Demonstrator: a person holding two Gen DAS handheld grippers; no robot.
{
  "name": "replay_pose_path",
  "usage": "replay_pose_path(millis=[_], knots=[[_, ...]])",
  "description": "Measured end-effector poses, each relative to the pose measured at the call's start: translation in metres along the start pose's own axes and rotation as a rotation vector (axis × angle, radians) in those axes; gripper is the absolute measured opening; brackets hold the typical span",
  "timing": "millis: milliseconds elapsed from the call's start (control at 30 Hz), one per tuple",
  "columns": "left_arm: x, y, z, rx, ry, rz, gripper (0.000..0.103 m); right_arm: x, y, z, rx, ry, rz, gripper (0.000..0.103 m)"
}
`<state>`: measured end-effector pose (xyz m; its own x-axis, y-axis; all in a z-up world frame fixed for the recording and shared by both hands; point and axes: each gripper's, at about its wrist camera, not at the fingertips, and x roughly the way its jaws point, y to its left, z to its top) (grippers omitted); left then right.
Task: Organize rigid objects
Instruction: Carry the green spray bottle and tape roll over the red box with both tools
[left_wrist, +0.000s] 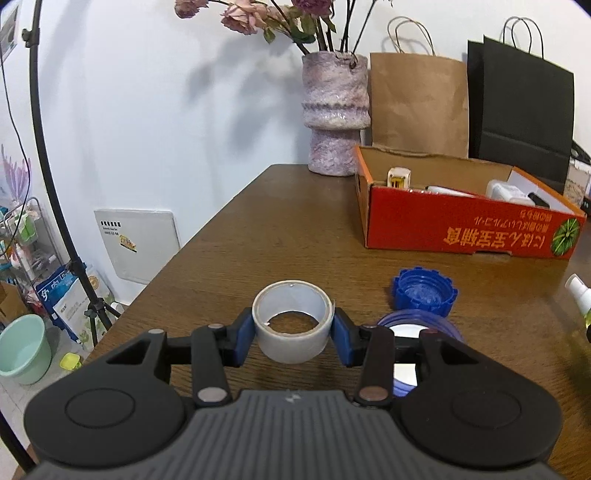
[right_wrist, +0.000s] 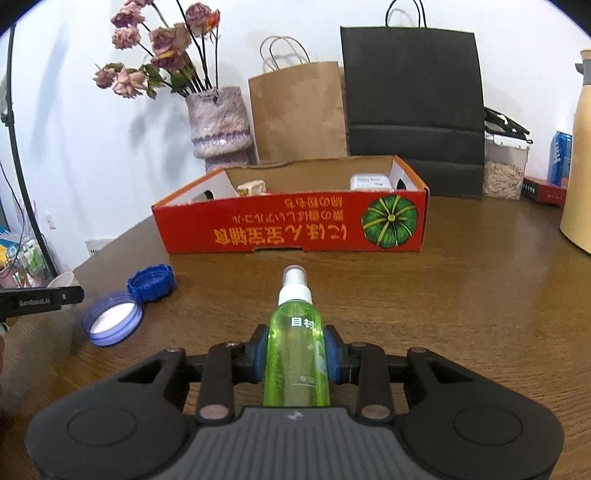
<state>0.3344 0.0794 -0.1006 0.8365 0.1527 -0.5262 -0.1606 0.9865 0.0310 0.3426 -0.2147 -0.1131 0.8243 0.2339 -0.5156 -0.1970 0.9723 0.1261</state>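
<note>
Tape (left_wrist: 292, 320) sits clamped in the left hand-held gripper (left_wrist: 292, 334), bottle (right_wrist: 295, 343) in the right hand-held gripper (right_wrist: 295, 356), both low over the table (right_wrist: 461, 314). Pickup looks done; next, carry both ahead into the box (right_wrist: 291, 225).

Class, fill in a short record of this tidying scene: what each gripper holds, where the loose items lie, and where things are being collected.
left gripper: shut on the tape roll
right gripper: shut on the green spray bottle
loose on table: blue ridged cap, pale blue lid, side by side
collection box: red cardboard box, open top, some small items already inside
behind box: vase, brown paper bag, black paper bag
</note>
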Motion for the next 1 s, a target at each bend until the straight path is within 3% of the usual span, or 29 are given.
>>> replay_pose_path(millis=[633, 1000], knots=[[-0.045, -0.064, 0.014, 0.016, -0.118, -0.088, 0.045, -0.021, 0.0, 0.015, 0.032, -0.153, 0.071, 0.03], [-0.046, -0.091, 0.039, 0.011, -0.153, -0.109, 0.045, -0.021, -0.002, 0.034, 0.043, -0.213, 0.078, 0.03]])
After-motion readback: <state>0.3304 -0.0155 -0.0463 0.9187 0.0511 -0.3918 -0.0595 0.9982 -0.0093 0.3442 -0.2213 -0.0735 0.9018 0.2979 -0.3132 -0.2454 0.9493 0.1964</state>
